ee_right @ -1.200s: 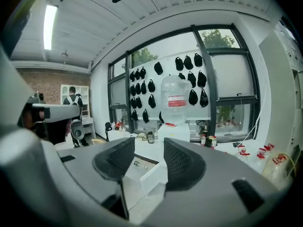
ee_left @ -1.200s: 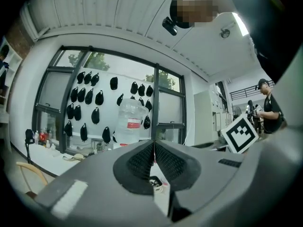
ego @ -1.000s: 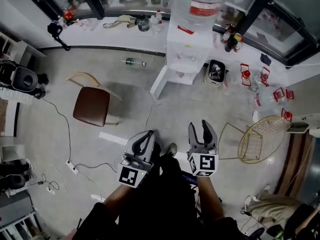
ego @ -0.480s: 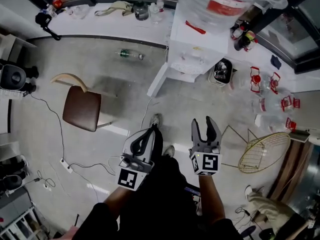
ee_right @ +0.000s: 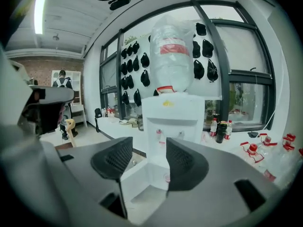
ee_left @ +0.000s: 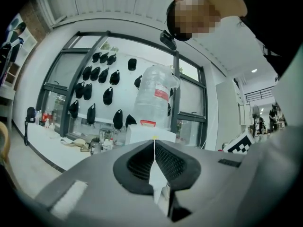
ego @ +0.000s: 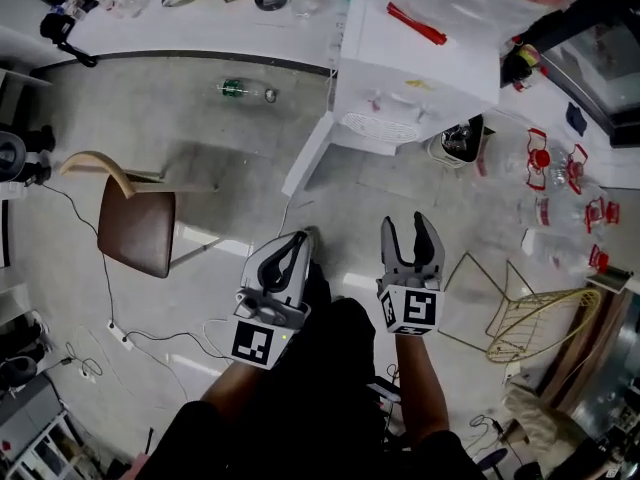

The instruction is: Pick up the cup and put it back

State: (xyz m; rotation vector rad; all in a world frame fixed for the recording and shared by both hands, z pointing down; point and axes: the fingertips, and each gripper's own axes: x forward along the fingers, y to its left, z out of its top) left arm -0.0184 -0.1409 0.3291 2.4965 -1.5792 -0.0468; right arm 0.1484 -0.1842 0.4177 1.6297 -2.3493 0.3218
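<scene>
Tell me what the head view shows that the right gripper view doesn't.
Only the head view: the gold wire basket and the power strip on the floor. Only the right gripper view: black items hung on the window and a person far back. Both: the white dispenser and the right gripper, jaws opening, nothing between them.

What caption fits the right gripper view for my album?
Empty right tool, jaws opening, faces the white water dispenser.
</scene>
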